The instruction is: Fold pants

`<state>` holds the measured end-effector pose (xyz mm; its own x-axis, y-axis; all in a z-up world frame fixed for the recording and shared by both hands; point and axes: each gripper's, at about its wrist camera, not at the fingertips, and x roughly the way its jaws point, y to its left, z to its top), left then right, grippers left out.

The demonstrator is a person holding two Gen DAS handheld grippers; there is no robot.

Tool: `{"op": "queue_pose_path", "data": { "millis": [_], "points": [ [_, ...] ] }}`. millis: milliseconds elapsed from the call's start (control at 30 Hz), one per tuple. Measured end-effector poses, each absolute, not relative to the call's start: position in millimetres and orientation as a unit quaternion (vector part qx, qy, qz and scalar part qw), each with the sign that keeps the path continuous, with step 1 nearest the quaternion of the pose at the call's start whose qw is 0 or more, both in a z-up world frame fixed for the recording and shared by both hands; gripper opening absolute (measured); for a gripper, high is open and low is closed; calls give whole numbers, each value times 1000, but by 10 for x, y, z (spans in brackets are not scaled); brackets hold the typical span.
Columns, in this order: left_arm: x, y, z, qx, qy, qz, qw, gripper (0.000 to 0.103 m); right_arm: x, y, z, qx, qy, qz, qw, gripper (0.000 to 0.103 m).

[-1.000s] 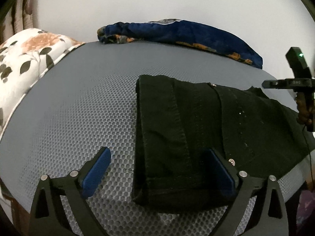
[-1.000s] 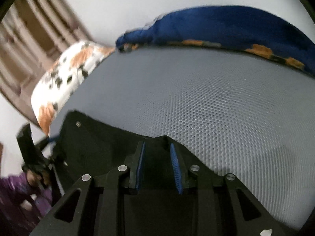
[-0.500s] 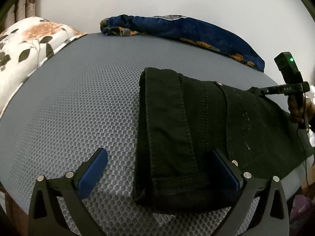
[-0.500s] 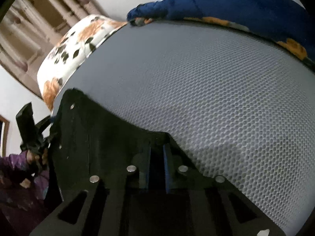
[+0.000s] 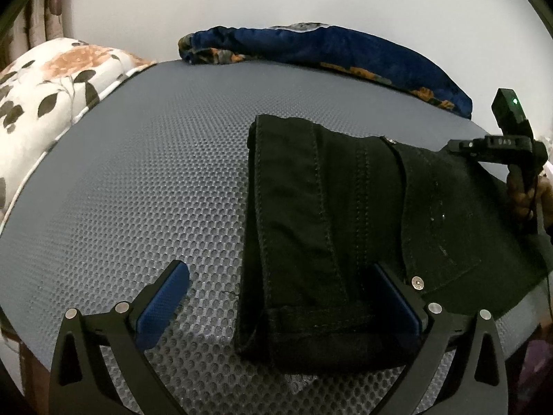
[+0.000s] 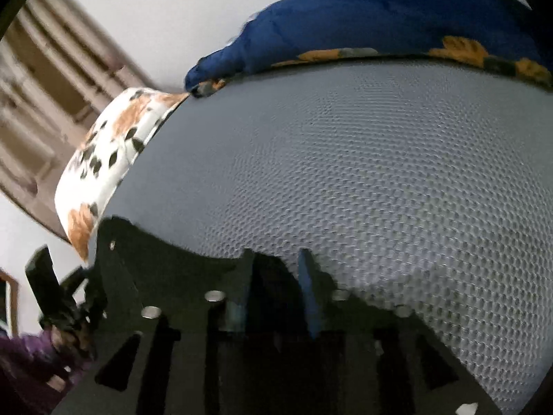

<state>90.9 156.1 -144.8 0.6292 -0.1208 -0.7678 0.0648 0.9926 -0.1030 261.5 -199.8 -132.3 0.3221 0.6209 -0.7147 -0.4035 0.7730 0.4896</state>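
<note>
Black pants (image 5: 345, 228) lie folded on grey mattress (image 5: 138, 173), toward 3 o'clock. Left gripper (image 5: 276, 304) spread wide around hem end. Right gripper (image 6: 276, 283) narrow, on pants edge; grasp unclear. Fabric thick, limp, heavy; take hem corners.

Left tool (image 5: 276, 301) wide apart over folded black pants (image 5: 345, 235) on mat (image 5: 138, 186).

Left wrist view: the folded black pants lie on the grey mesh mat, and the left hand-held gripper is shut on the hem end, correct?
Not quite. In the left wrist view the left hand-held gripper is open, its blue pads spread wide to either side of the hem end, not shut on it. The black pants do lie folded on the grey mesh mat.
</note>
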Motion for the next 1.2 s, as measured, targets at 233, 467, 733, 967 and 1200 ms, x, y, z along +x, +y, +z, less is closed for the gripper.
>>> {"op": "queue_pose_path", "data": {
  "millis": [233,467,733,967,1200],
  "points": [
    [930,1611,-1462,-49,435,-58,897,103,2464,-2107,-1002,127,451,275,839,31],
    [944,1666,-1444,-65,442,-66,892,103,2353,-1998,-1064,112,511,252,814,35],
    [942,1980,-953,-80,403,-65,909,103,860,-3013,-280,283,385,254,841,53],
    [925,2208,-556,-124,372,-41,919,103,-747,-4283,-510,372,358,82,853,63],
    [871,1093,-437,-86,382,-162,906,103,-1403,-5117,-958,465,310,-28,829,63]
  ]
}}
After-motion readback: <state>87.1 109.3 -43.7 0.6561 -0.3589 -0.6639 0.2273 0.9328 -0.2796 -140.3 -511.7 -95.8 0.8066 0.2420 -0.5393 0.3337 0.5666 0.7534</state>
